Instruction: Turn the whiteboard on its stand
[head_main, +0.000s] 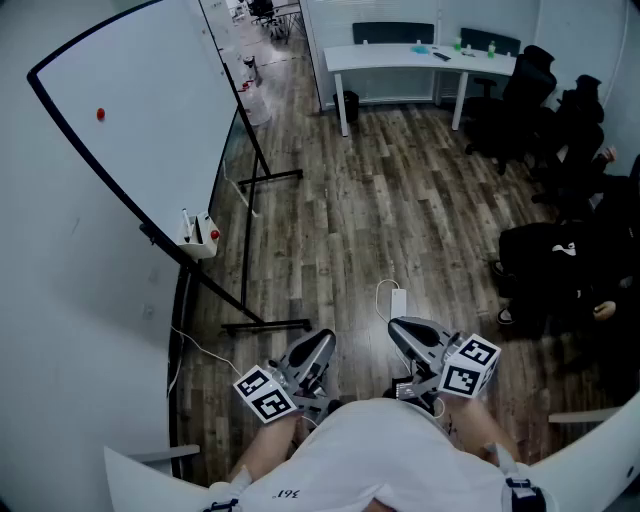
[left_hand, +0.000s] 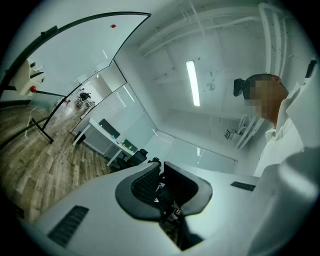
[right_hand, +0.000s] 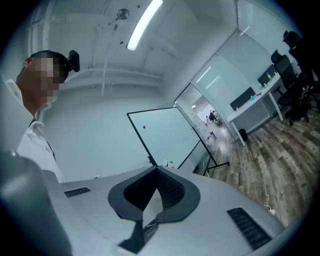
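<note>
**Two hand-held grippers, both closed and empty; whiteboard on stand, ahead left, well apart from both.**

Nearest, a person in a white shirt (head_main: 385, 450) holds the grey left gripper (head_main: 322, 342) and the grey right gripper (head_main: 402, 330) close to the body. Each has its jaw tips together with nothing between them. Just beyond, a thin white cable (head_main: 384, 296) lies on the brown wood-plank floor (head_main: 380, 210). Further left, the large black-framed white whiteboard (head_main: 140, 140) sits tilted on its black tubular stand (head_main: 265, 325). It carries a small round red magnet (head_main: 100, 114), and a small white tray (head_main: 197, 240) at its lower edge holds what may be markers. Farthest are a long white desk (head_main: 400, 57) and black office chairs (head_main: 520, 100) at the right.
</note>
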